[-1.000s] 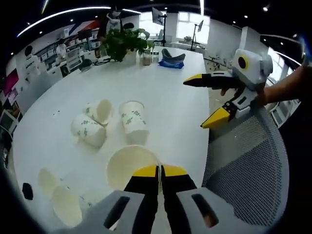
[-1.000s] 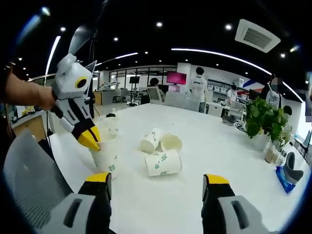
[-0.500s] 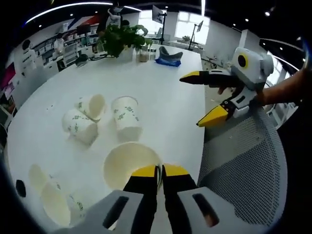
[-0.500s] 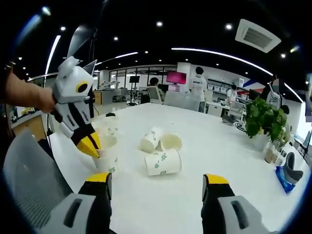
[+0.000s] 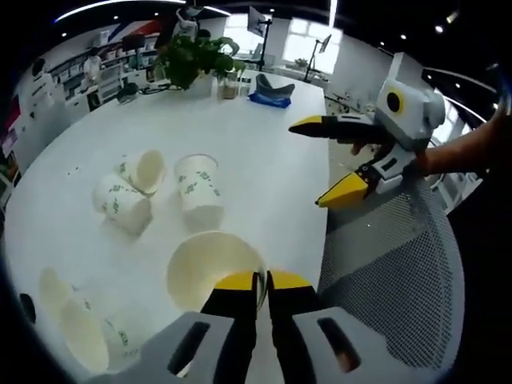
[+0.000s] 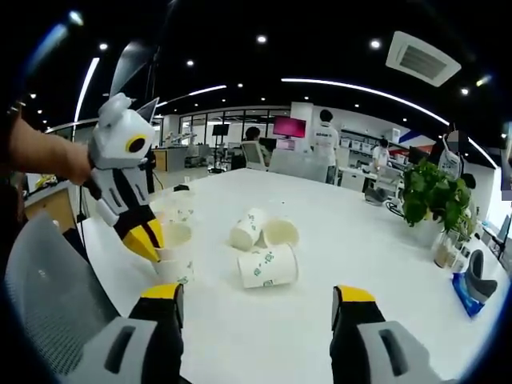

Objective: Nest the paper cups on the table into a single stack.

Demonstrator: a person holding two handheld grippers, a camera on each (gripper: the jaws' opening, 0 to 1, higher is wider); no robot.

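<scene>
White table (image 6: 384,264) | left tongs (image 5: 262,282) clamped on upright cup (image 5: 210,268) rim, base hidden | right tongs (image 6: 258,302) apart

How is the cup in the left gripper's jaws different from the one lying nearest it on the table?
The held cup stands upright, mouth up, its rim pinched by the left gripper. The lying cup rests on its side on the table, untouched. The right gripper is open and away from both. Both are white paper cups with green print.
</scene>
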